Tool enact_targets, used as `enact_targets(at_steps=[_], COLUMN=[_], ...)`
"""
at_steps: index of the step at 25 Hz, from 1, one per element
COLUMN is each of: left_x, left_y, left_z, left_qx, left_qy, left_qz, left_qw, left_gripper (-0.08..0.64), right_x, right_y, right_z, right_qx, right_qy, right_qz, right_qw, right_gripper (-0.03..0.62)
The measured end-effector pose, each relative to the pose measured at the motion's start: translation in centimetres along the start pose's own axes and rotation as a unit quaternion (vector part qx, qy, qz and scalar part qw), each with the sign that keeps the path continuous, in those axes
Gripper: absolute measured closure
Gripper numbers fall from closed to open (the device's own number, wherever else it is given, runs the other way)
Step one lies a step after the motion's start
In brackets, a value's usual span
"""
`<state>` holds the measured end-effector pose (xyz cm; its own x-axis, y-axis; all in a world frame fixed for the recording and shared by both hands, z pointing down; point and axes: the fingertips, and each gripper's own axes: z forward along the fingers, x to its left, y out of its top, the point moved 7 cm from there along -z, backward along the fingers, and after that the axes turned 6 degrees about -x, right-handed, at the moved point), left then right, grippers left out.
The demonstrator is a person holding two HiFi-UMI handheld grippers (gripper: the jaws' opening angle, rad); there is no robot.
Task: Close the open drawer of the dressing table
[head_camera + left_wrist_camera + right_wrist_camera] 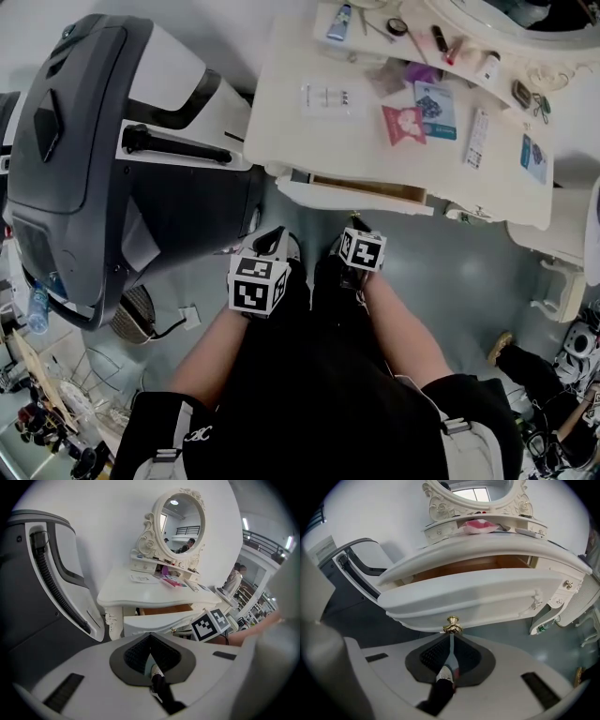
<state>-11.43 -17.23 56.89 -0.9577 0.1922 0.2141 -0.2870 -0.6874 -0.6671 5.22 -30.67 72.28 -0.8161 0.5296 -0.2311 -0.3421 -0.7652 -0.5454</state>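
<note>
Your drawer (478, 597) still juts open from the dressing table (281, 122). Your right hand-held gripper (451, 637) pinches its brass knob (452, 628). The left hand-held gripper (150, 641) is pressed together, empty. The whole push remains.

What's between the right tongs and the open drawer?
Just the little gold knob, sitting at the tips of the right tongs on the drawer front. The right gripper view shows it.

Drawer (361, 201) interior largely hidden; clutter (403, 124) perhaps cosmetics.
</note>
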Motion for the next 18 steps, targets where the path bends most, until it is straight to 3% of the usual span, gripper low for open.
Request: enact_targets(at_steps=[18], left_x=[1.8], left_y=[-0.3], left_z=[-0.8], left_qx=[-0.007], left_qy=[0.016], left_qz=[-0.024], left_qw=[0.9996], left_gripper=[0.554], right_x=[-0.2], right_y=[5.4], right_z=[4.3], right_qx=[-0.059], right_qy=[-0.036], right_qz=[-0.074], right_qw=[0.995], right_gripper=[0.580])
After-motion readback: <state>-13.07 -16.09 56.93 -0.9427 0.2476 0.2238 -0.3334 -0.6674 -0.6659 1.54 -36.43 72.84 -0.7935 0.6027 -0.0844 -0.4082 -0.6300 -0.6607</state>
